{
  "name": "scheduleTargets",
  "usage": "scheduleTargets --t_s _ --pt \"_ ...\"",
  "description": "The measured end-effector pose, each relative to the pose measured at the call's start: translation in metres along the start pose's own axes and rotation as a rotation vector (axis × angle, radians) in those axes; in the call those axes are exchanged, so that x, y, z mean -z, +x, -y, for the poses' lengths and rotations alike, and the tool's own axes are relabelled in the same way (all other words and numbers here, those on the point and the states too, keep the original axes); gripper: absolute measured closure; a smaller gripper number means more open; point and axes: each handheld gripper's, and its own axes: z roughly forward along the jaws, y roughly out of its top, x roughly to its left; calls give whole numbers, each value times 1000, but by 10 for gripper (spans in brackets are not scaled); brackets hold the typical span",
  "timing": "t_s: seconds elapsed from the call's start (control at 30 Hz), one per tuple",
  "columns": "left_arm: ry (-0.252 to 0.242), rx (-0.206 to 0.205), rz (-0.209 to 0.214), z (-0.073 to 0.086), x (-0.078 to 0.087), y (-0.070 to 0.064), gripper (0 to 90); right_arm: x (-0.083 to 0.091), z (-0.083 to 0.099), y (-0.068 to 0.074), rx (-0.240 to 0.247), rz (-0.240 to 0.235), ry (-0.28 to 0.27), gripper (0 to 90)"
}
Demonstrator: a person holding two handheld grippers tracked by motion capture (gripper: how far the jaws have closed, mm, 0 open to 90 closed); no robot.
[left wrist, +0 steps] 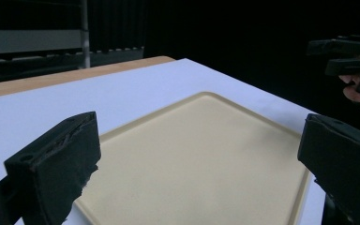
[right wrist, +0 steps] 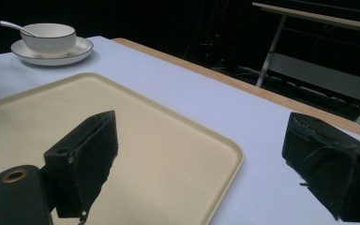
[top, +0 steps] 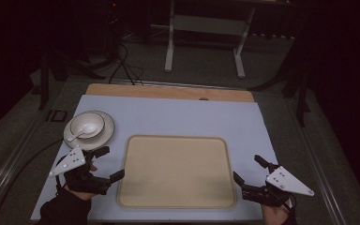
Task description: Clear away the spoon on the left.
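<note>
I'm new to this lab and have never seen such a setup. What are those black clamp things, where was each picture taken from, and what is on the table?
No robot here: a person holds a hand-held two-jaw tool in each hand. The left gripper and the right gripper both have their jaws spread wide and hold nothing.

The high view looks down from above the person's side. The other two pictures come from cameras riding on each gripper, looking along its black jaws.

On the pale blue table top lies a cream rectangular plastic tray, bare, between the two grippers. At the far left stands a white black-rimmed plate carrying a white bowl with a white spoon resting in it.
</note>
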Motion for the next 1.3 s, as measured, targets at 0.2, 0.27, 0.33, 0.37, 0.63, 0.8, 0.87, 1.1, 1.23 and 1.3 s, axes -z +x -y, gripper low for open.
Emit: scheduleTargets --t_s 0.2,0.27,0.33,0.37,0.63,0.8,0.87,1.1,1.23,1.3 --pt "5 39 -31 1 -1 1 2 -2 0 2 12 -12 14 107" --pt "30 2 -46 1 -2 1 2 -2 0 2 12 -15 14 108" --pt "47 -12 -34 2 -3 0 2 -2 0 2 10 -13 12 108" --pt "76 -36 -43 2 -4 -2 2 -1 0 3 5 -15 9 108" --pt "137 -88 30 -9 -10 -16 2 -2 -1 5 14 -22 10 108" --pt "142 -106 52 -19 -8 -19 3 -2 -2 5 10 -24 8 108" --pt "143 -106 59 -24 -7 -19 11 -2 -2 6 9 -22 9 108" --pt "132 -117 48 -42 -3 -16 26 -2 -2 6 9 -21 8 108" --pt "133 -112 25 -50 -1 -10 27 -3 -2 6 12 -24 8 107" --pt "127 -103 18 -53 2 -7 34 -3 -2 6 12 -24 8 107"
